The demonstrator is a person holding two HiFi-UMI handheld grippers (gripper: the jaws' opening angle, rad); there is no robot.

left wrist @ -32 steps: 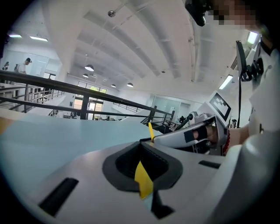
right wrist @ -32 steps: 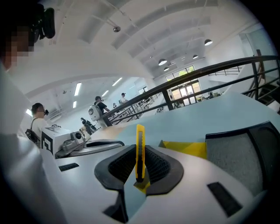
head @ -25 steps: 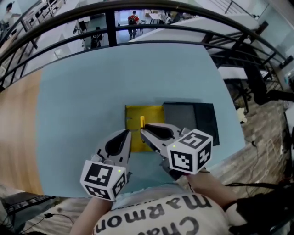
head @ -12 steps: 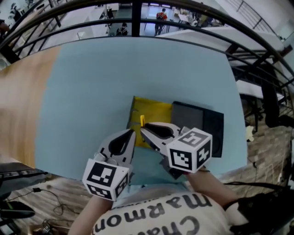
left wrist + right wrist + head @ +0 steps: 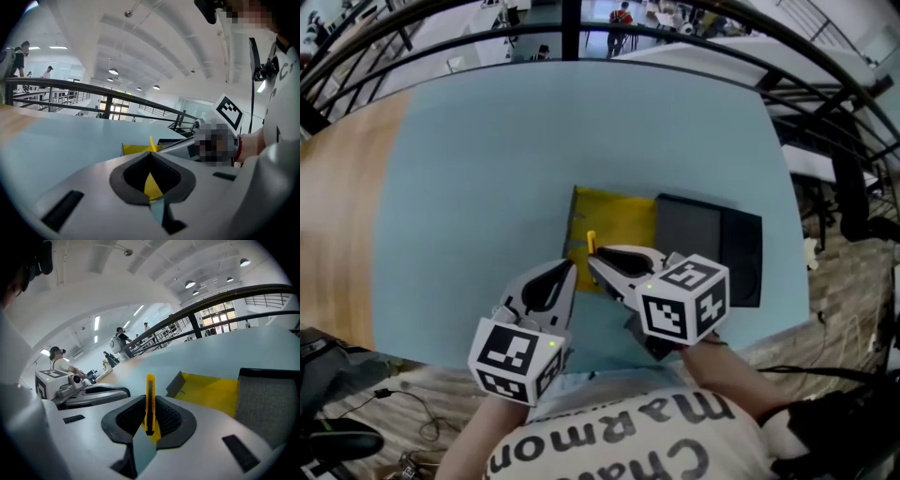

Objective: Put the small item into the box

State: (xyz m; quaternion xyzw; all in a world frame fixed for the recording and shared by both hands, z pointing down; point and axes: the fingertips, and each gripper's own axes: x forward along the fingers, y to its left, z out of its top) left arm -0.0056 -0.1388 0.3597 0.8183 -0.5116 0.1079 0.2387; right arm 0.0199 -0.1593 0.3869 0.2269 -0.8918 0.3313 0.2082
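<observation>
The small item is a slim yellow utility knife (image 5: 591,243). It stands upright between the jaws of my right gripper (image 5: 593,260), which is shut on it. Edge-on, the knife (image 5: 150,386) rises from the right gripper (image 5: 149,404). It hangs over the near left corner of the open yellow box (image 5: 617,223), whose bright floor (image 5: 212,393) lies just ahead. My left gripper (image 5: 568,271) sits close beside, left of the knife, its jaws together with nothing between them. Past the left gripper's tips (image 5: 151,154) show the knife (image 5: 152,142) and the box (image 5: 132,149).
A dark grey lid (image 5: 705,236) lies flat against the box's right side. Everything rests on a pale blue table (image 5: 487,169) with a wooden strip (image 5: 337,216) at its left. Black railings (image 5: 581,19) run behind the table's far edge, and the near edge is close to my body.
The head view has swung, so the table and box sit higher and further right in the picture. Both grippers have sunk a little. The knife stays clamped.
</observation>
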